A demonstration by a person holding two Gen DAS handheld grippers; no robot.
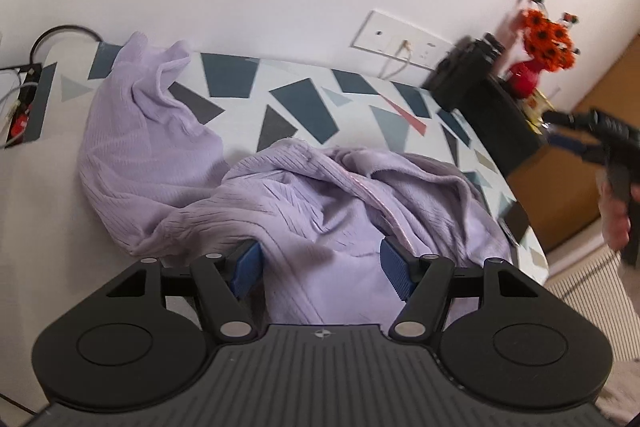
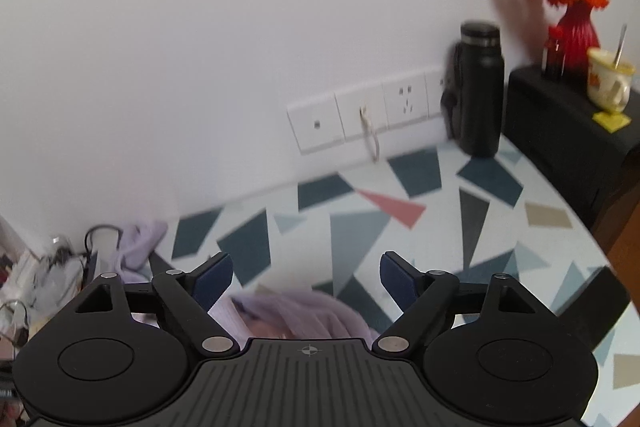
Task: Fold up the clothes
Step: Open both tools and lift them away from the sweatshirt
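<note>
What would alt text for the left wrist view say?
A crumpled lilac ribbed knit garment lies on a table with a geometric-patterned cloth, between the open blue-padded left tool fingers. At far right, a hand holds the right tool.

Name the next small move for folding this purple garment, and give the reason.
Probably close the left gripper on the cloth. Its jaws stand open with the crumpled purple garment lying between the blue pads, nothing yet pinched. The right gripper is open too, over the patterned table.
</note>
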